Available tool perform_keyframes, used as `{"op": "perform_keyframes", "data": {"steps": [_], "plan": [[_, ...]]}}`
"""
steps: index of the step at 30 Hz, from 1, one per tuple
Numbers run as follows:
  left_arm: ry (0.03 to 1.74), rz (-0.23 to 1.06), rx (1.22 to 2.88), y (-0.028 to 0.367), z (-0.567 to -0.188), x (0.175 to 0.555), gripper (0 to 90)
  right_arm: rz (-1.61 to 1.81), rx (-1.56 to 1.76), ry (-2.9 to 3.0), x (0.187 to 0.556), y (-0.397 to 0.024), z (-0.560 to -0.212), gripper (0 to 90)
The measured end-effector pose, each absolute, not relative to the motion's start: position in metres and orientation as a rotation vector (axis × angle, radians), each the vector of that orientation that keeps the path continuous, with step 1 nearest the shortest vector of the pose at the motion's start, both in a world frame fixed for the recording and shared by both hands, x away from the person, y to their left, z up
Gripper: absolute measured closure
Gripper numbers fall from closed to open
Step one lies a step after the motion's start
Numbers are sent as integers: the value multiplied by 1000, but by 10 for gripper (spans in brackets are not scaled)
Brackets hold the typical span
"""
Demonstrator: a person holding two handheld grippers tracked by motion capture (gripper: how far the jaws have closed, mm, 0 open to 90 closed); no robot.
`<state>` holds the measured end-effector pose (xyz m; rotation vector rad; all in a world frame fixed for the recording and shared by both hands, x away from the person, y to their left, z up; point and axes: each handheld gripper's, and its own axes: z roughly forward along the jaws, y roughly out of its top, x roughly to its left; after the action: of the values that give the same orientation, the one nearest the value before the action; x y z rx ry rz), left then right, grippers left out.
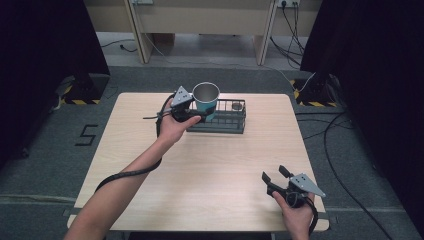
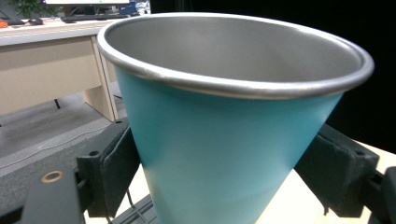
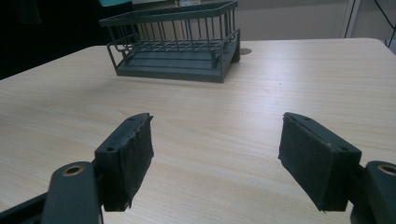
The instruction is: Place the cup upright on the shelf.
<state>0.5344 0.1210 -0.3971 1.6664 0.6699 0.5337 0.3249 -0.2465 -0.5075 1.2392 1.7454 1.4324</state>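
Cup, teal outside with a bare metal rim and inside, is sitting clamped in my left gripper at the far middle of the table; in the left gripper view both pads are pressing against the cup's sides, the left pad and right pad each flush on the teal wall; the cup's base is running off the bottom of that view, so I am not able to tell whether it is resting on anything or hanging free. From the high view the cup is overlapping the left end of the dark wire basket; whether it is inside the basket, above it or just in front of it, I cannot say, since my hand and the gripper body are covering the lower part. Something small and round is lying at the basket's far right corner; too small for me to identify.

My right gripper is resting low at the near right corner of the table, released, jaws standing wide apart with bare tabletop between them; the right gripper view is looking across the wood at the basket, well apart from it; the basket's top left is being cut into darkness there, and the cup's lower edge is only a teal sliver at the top of that view.
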Motion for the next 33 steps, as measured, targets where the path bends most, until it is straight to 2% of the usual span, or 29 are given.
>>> {"op": "perform_keyframes", "data": {"steps": [33], "plan": [[774, 568, 1691, 91, -405, 578, 175, 1449, 1245, 1747, 325, -246, -508, 267]]}}
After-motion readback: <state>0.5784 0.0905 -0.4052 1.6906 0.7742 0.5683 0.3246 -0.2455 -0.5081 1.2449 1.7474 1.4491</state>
